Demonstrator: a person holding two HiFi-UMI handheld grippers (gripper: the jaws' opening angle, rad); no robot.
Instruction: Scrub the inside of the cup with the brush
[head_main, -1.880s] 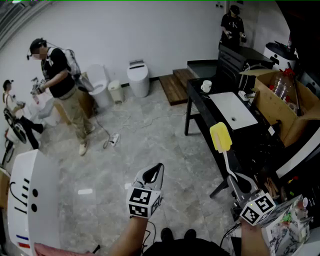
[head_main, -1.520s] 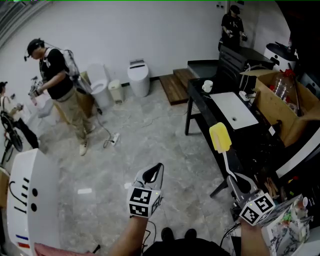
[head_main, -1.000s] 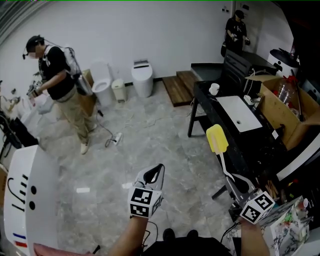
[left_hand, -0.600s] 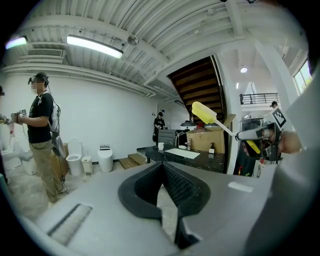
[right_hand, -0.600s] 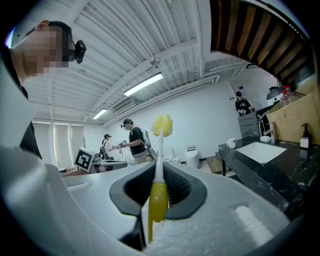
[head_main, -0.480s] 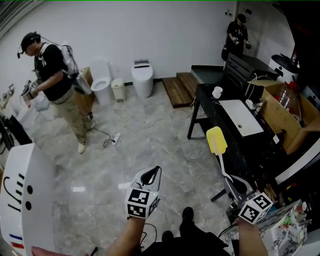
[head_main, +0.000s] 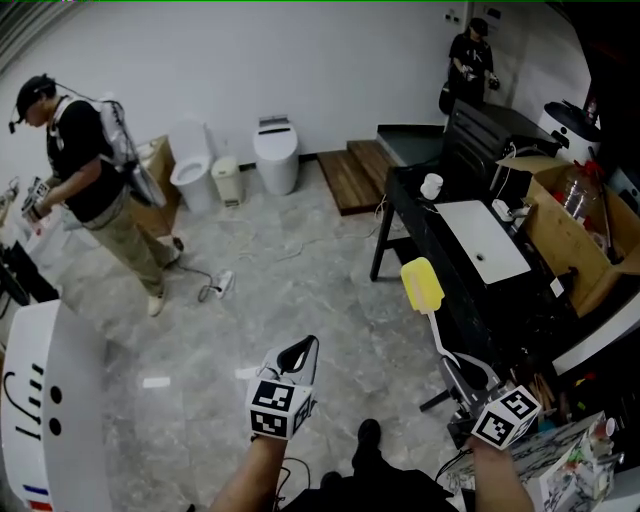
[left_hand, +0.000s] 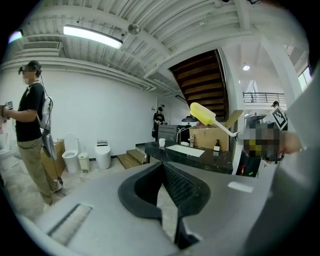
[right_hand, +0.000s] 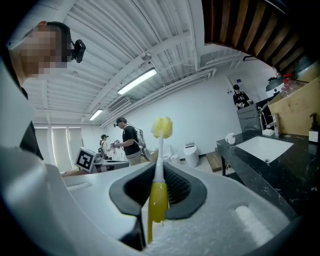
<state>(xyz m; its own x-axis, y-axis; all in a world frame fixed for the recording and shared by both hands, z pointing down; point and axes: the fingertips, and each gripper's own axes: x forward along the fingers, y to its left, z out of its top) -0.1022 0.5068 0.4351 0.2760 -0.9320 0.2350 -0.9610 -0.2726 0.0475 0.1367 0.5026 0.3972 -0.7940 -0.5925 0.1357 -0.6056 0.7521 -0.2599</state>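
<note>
Grey stone floor lies beside a long black counter, where a small white cup sits. The right gripper squeezes a yellow sponge brush; the left gripper has its jaws together, empty.

Brush: yellow sponge head, white stem, yellow handle. Cup: white. Desk: black. Sink: white. Floor: grey, marbled veining. Cardboard box: brown.
</note>
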